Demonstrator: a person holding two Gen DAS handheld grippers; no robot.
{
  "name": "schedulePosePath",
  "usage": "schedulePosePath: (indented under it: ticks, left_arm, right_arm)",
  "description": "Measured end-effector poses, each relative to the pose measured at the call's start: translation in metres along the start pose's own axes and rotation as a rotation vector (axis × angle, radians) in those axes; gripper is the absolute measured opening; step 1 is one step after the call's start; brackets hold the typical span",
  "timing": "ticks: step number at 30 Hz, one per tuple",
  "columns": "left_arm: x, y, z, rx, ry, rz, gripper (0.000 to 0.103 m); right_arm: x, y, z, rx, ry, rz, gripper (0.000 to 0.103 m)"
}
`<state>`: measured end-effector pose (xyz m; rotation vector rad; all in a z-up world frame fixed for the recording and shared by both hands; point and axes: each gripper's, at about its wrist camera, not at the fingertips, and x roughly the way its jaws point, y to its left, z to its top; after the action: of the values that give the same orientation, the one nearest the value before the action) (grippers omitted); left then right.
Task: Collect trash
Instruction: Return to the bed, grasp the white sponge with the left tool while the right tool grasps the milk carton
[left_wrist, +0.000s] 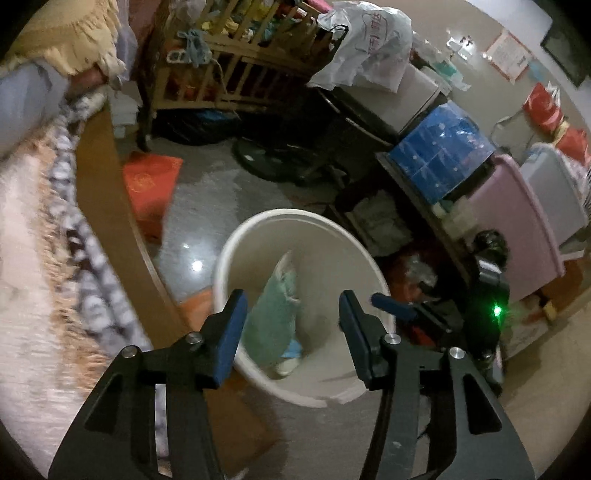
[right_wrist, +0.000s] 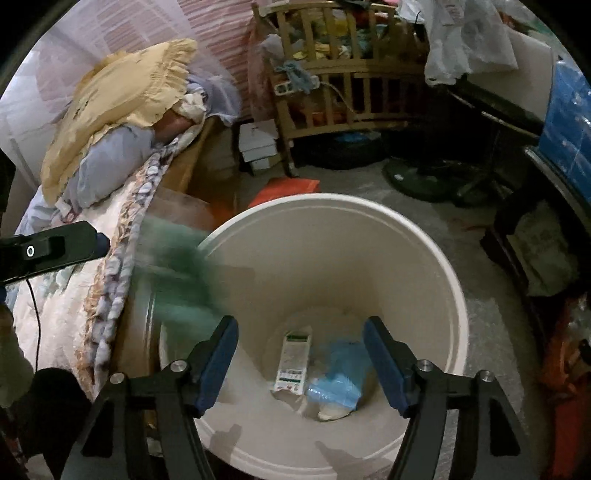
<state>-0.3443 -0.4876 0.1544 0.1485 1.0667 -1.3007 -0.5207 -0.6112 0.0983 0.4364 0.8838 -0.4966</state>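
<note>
A white bucket (left_wrist: 236, 236) stands on the floor beside the bed. My left gripper (left_wrist: 291, 325) hangs open above it. A pale green wrapper (left_wrist: 275, 317) shows between its fingers, touching neither pad, with its lower end down in the bucket. In the right wrist view the same green wrapper (right_wrist: 177, 273) is a blur over the left rim of the bucket (right_wrist: 369, 214). My right gripper (right_wrist: 301, 354) is open and holds nothing over the bucket's mouth. On the bottom lie a white carton (right_wrist: 293, 362) and a blue plastic bag (right_wrist: 340, 373).
The bed (right_wrist: 74, 295) with a yellow pillow (right_wrist: 122, 99) runs along the left. A wooden crib (right_wrist: 343, 74) full of clutter stands behind, with a fan base (right_wrist: 417, 181) on the floor. A red box (left_wrist: 151, 181), a blue box (left_wrist: 439, 147) and pink bins (left_wrist: 517, 221) crowd the floor.
</note>
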Motion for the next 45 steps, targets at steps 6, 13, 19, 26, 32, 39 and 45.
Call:
schedulePosePath:
  ticks: [6,13,19,26,32,39,45]
  left_arm:
    - [-0.034,0.029,-0.01,0.002,-0.041,0.156,0.05]
    - [-0.078,0.079,-0.032,-0.035,-0.094,0.317,0.05]
    - [-0.121,0.121,-0.054,-0.08,-0.138,0.426,0.05]
    - [-0.176,0.184,-0.087,-0.179,-0.167,0.543,0.05]
    - [-0.228,0.25,-0.118,-0.301,-0.189,0.661,0.05]
    - [-0.273,0.323,-0.156,-0.476,-0.215,0.725,0.05]
    - [-0.292,0.361,-0.174,-0.566,-0.223,0.732,0.05]
  right_arm:
    - [0.005,0.026,0.004,-0.031,0.0,0.058,0.068]
    - [0.009,0.086,0.014,-0.11,-0.009,0.156,0.068]
    - [0.024,0.154,0.021,-0.199,0.008,0.238,0.069]
    - [0.051,0.242,0.028,-0.326,0.059,0.337,0.073]
    - [0.079,0.302,0.031,-0.385,0.103,0.416,0.077]
    - [0.117,0.354,0.044,-0.452,0.181,0.465,0.08]
    - [0.146,0.374,0.06,-0.418,0.25,0.515,0.081]
